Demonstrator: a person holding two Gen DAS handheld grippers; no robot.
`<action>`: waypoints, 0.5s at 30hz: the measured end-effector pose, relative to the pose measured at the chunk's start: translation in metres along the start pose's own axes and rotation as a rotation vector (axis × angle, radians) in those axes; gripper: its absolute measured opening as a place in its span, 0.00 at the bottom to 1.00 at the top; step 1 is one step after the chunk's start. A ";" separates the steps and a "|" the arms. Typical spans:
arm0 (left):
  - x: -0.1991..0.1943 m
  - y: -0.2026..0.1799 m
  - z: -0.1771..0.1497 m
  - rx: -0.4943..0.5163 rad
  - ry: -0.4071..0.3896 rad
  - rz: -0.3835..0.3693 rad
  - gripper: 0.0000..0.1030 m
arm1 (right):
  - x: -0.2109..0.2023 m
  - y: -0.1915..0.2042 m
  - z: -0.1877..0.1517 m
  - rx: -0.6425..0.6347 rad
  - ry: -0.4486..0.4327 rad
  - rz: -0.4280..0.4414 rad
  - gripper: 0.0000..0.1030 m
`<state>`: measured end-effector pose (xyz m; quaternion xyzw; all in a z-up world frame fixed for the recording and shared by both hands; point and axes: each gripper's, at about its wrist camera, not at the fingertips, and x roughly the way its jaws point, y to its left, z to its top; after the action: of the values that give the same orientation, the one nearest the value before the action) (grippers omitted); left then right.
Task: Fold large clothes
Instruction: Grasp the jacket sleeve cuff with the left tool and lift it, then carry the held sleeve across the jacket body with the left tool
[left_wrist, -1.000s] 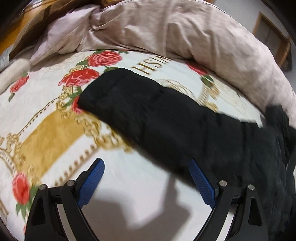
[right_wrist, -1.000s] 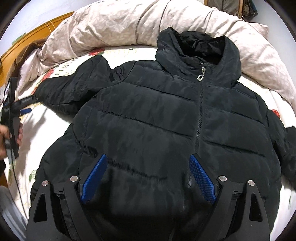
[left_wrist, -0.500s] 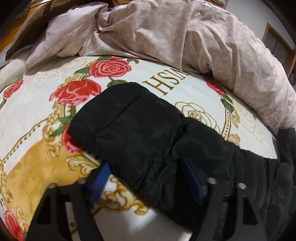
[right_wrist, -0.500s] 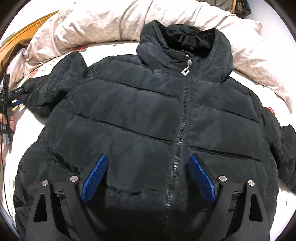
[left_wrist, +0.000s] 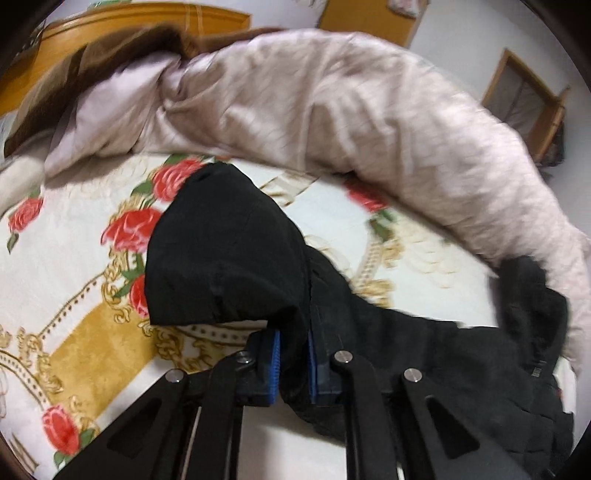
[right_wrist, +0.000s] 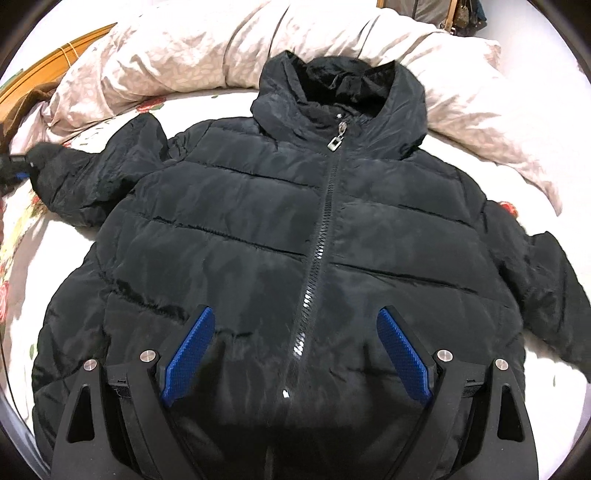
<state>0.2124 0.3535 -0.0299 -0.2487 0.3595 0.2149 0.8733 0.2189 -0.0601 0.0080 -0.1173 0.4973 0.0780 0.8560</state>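
Observation:
A black hooded puffer jacket (right_wrist: 280, 236) lies face up and zipped on the bed, hood toward the duvet. Its left sleeve (left_wrist: 225, 254) is pinched between the blue pads of my left gripper (left_wrist: 293, 363), which is shut on the sleeve near the cuff and holds it raised off the blanket. The same sleeve shows at the far left of the right wrist view (right_wrist: 81, 184). My right gripper (right_wrist: 295, 354) is open and empty, hovering over the jacket's lower front, its pads either side of the zipper (right_wrist: 317, 251). The right sleeve (right_wrist: 546, 280) lies spread out.
A rose-patterned blanket (left_wrist: 74, 288) covers the bed. A bunched pale pink duvet (left_wrist: 351, 122) runs along the far side behind the hood. A wooden headboard (left_wrist: 122, 22) and a brown cloth (left_wrist: 110, 62) are at the back left.
My left gripper moved onto the sleeve, closed on it and lifted it. My right gripper drifted over the jacket's front and stayed open.

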 end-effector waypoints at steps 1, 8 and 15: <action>-0.012 -0.007 0.001 0.011 -0.006 -0.021 0.11 | -0.004 -0.001 -0.001 0.001 -0.004 0.000 0.87; -0.081 -0.059 -0.002 0.097 -0.018 -0.141 0.10 | -0.044 -0.012 -0.012 0.021 -0.042 -0.001 0.87; -0.129 -0.126 -0.016 0.182 -0.006 -0.264 0.10 | -0.073 -0.035 -0.024 0.057 -0.071 -0.001 0.87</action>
<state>0.1906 0.2200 0.0905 -0.2130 0.3393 0.0654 0.9139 0.1712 -0.1016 0.0644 -0.0901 0.4685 0.0676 0.8763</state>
